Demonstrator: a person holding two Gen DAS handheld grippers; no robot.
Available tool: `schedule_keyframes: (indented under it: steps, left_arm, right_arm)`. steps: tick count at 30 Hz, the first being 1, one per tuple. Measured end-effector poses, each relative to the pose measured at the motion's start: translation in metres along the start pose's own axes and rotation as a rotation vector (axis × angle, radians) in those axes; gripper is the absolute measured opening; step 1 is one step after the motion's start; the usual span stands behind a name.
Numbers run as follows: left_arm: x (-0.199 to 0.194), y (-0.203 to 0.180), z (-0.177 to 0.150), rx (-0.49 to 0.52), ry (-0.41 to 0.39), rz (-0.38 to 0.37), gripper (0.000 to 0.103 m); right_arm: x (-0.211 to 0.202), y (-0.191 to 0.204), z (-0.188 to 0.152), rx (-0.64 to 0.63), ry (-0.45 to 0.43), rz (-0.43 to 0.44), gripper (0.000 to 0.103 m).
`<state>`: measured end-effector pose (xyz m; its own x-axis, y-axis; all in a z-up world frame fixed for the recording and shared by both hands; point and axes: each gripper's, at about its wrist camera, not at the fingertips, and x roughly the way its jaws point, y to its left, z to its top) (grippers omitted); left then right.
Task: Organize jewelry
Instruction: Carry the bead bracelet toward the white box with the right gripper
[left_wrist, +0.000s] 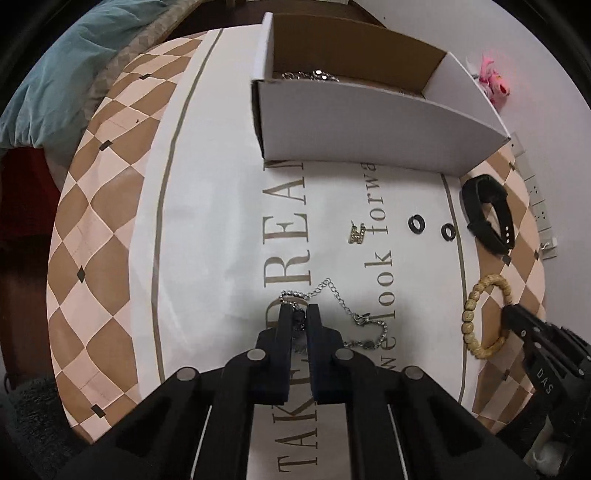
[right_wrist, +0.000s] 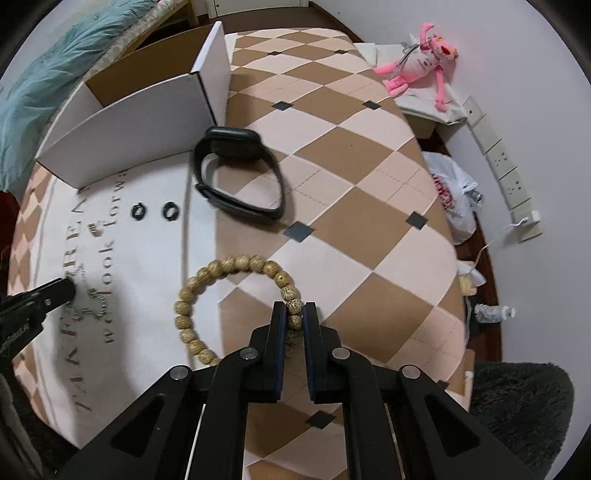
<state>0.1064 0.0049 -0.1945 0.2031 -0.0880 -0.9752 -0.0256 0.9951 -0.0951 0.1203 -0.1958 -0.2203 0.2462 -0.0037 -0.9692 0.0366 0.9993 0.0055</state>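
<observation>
My left gripper (left_wrist: 299, 308) is shut on a silver chain bracelet (left_wrist: 354, 314) that trails to the right on the white cloth. My right gripper (right_wrist: 294, 308) is shut on a wooden bead bracelet (right_wrist: 207, 273) lying on the checkered cover; it also shows in the left wrist view (left_wrist: 476, 295). A white cardboard box (left_wrist: 369, 118) stands at the back with a silver chain (left_wrist: 310, 76) inside. A black smartwatch (right_wrist: 240, 173), two black rings (right_wrist: 139, 211) (right_wrist: 170, 211) and a gold charm (left_wrist: 357, 233) lie on the surface.
A pink plush toy (right_wrist: 421, 62) lies on a bag at the far right. A wall power strip (right_wrist: 502, 166) and a plastic bag (right_wrist: 450, 195) are to the right. A teal blanket (right_wrist: 33, 77) lies at the back left.
</observation>
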Motion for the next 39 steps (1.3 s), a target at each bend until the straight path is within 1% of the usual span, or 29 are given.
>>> schedule_keyframes:
  steps: [4,8,11,12,13,15,17,20,21,25,28,31,33,34,35,36,37,39]
  left_arm:
    - [-0.014,0.007,-0.004,0.004,-0.034,-0.038,0.004]
    - [-0.037,0.01,-0.015,0.003,-0.075,-0.073,0.004]
    - [-0.052,0.015,-0.016,-0.019,-0.096,-0.105,0.004]
    - [-0.058,0.022,-0.012,-0.023,-0.103,-0.112,0.004]
    - [-0.059,0.019,-0.007,-0.022,-0.109,-0.117,0.004]
    - [-0.071,0.024,-0.005,-0.023,-0.126,-0.132,0.004]
    - [-0.089,0.032,0.009,-0.022,-0.142,-0.149,0.004]
    - [-0.114,0.027,0.022,-0.014,-0.177,-0.177,0.004]
    - [-0.121,0.026,0.027,-0.011,-0.19,-0.187,0.0]
    - [-0.15,0.021,0.051,0.012,-0.246,-0.227,0.0]
    - [-0.17,0.018,0.077,0.026,-0.293,-0.251,0.0]
    - [-0.183,0.016,0.098,0.052,-0.341,-0.243,0.0]
    - [-0.184,0.016,0.105,0.07,-0.355,-0.238,0.0]
    - [-0.182,0.018,0.106,0.071,-0.354,-0.232,0.0]
    - [-0.178,0.02,0.103,0.061,-0.357,-0.197,0.002]
    - [-0.173,0.021,0.099,0.054,-0.354,-0.157,0.003]
    - [-0.167,0.022,0.096,0.051,-0.346,-0.133,0.003]
    - [-0.143,0.025,0.083,0.05,-0.299,-0.111,0.005]
  right_arm:
    - [-0.015,0.002,-0.003,0.019,-0.033,0.038,0.009]
    - [-0.035,0.0,-0.003,0.032,-0.064,0.088,0.009]
    - [-0.048,-0.004,0.0,0.044,-0.083,0.116,0.009]
    - [-0.052,-0.005,0.001,0.049,-0.088,0.126,0.009]
    - [-0.057,-0.006,0.003,0.053,-0.097,0.136,0.009]
    - [-0.068,-0.008,0.007,0.059,-0.114,0.159,0.009]
    - [-0.076,-0.008,0.012,0.066,-0.119,0.189,0.009]
    - [-0.093,-0.007,0.024,0.056,-0.141,0.225,0.009]
    - [-0.1,-0.005,0.029,0.048,-0.149,0.237,0.009]
    - [-0.13,0.005,0.056,0.021,-0.198,0.291,0.009]
    - [-0.152,0.014,0.081,-0.006,-0.237,0.324,0.009]
    - [-0.168,0.024,0.107,-0.03,-0.272,0.352,0.009]
    - [-0.175,0.031,0.123,-0.042,-0.295,0.349,0.009]
    - [-0.177,0.033,0.127,-0.046,-0.301,0.348,0.009]
    - [-0.179,0.035,0.131,-0.051,-0.308,0.346,0.009]
    - [-0.18,0.035,0.132,-0.054,-0.31,0.346,0.009]
    - [-0.18,0.035,0.132,-0.056,-0.31,0.346,0.009]
    - [-0.174,0.036,0.125,-0.059,-0.297,0.345,0.009]
